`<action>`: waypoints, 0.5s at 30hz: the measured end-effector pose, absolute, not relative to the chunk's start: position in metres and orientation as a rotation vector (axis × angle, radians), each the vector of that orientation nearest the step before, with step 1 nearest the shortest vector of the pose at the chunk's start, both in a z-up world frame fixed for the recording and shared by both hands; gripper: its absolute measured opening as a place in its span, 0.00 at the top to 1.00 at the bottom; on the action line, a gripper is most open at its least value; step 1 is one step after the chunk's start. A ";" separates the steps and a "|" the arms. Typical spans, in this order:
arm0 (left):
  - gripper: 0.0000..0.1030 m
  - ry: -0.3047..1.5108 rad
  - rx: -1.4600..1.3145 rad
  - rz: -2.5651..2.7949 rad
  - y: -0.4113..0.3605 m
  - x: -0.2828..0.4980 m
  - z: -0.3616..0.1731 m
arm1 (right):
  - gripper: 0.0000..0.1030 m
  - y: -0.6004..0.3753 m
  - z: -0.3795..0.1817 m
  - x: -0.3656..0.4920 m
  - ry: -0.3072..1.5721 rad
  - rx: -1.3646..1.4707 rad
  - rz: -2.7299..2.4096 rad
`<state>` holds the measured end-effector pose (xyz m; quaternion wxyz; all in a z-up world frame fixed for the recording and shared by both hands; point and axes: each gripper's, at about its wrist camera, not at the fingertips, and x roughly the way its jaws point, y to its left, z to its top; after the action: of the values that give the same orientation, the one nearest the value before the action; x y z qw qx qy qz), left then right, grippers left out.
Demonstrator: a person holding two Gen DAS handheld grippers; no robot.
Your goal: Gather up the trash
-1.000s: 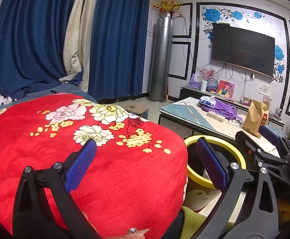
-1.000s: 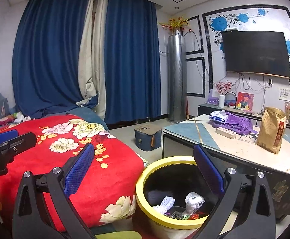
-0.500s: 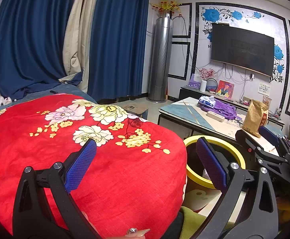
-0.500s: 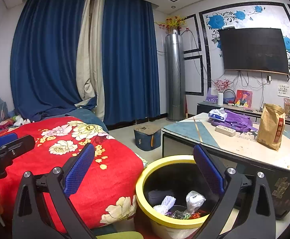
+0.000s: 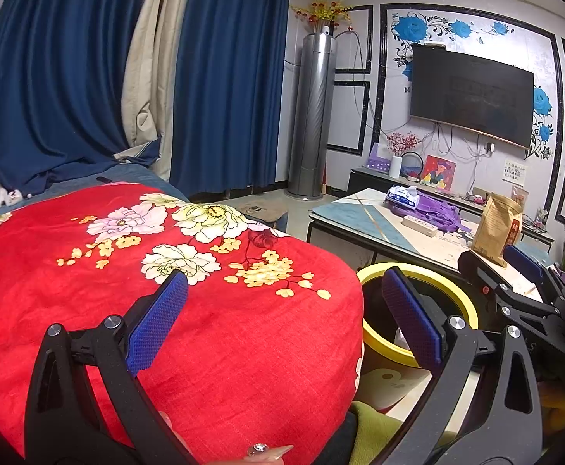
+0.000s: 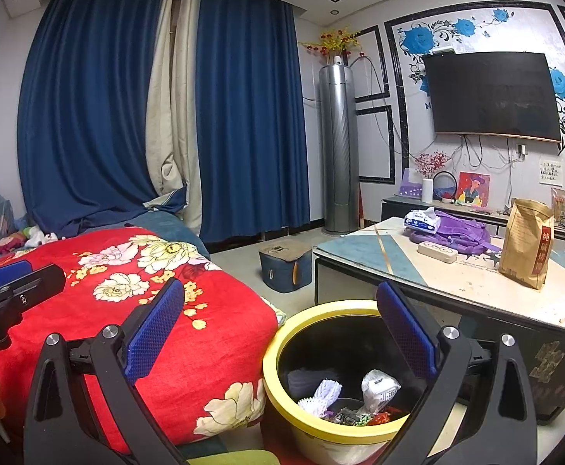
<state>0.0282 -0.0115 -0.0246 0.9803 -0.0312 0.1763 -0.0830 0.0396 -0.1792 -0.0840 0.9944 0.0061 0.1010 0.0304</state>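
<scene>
A yellow-rimmed bin (image 6: 282, 341) stands on the floor between the red floral blanket (image 6: 189, 333) and the low table (image 6: 457, 279). It holds crumpled white wrappers (image 6: 377, 385) and other bits of trash. My right gripper (image 6: 280, 302) is open and empty, held above and just short of the bin. My left gripper (image 5: 282, 290) is open and empty over the blanket (image 5: 166, 290), with the bin (image 5: 464, 302) to its right. The right gripper also shows in the left wrist view (image 5: 522, 271).
On the table lie a white tissue pack (image 6: 422, 220), a purple cloth (image 6: 460, 230), a white power strip (image 6: 436, 252) and a brown paper bag (image 6: 526, 248). A blue box (image 6: 284, 267) sits on the floor by the curtains. A TV (image 6: 491, 97) hangs on the wall.
Both views have tilted up slightly. Both grippers stay open and empty in much the same place.
</scene>
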 end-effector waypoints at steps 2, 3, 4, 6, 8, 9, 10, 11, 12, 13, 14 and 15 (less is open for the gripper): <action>0.11 0.355 -0.062 -0.166 -0.012 0.028 -0.025 | 0.06 -0.180 -0.084 0.040 0.203 0.011 0.061; 0.11 0.355 -0.062 -0.166 -0.012 0.028 -0.025 | 0.06 -0.180 -0.084 0.040 0.203 0.012 0.062; 0.11 0.355 -0.062 -0.168 -0.012 0.028 -0.025 | 0.06 -0.180 -0.084 0.040 0.202 0.013 0.061; 0.11 0.355 -0.062 -0.168 -0.012 0.028 -0.025 | 0.06 -0.180 -0.084 0.040 0.201 0.015 0.060; 0.11 0.355 -0.062 -0.168 -0.012 0.028 -0.025 | 0.06 -0.180 -0.085 0.040 0.203 0.016 0.057; 0.11 0.355 -0.063 -0.168 -0.012 0.028 -0.025 | 0.06 -0.179 -0.085 0.040 0.204 0.017 0.056; 0.11 0.355 -0.061 -0.167 -0.012 0.028 -0.025 | 0.06 -0.179 -0.085 0.040 0.205 0.018 0.054; 0.11 0.355 -0.061 -0.167 -0.012 0.028 -0.025 | 0.06 -0.178 -0.085 0.040 0.205 0.017 0.052; 0.11 0.355 -0.063 -0.170 -0.012 0.028 -0.025 | 0.06 -0.178 -0.085 0.040 0.205 0.016 0.051; 0.11 0.355 -0.062 -0.169 -0.012 0.028 -0.025 | 0.06 -0.177 -0.085 0.040 0.205 0.015 0.052; 0.11 0.355 -0.061 -0.168 -0.013 0.028 -0.025 | 0.06 -0.177 -0.086 0.040 0.206 0.015 0.053; 0.11 0.355 -0.060 -0.167 -0.013 0.028 -0.025 | 0.06 -0.177 -0.085 0.039 0.205 0.015 0.052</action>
<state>0.0279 -0.0127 -0.0248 0.9803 -0.0296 0.1765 -0.0831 0.0390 -0.1767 -0.0852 0.9944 0.0074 0.1025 0.0259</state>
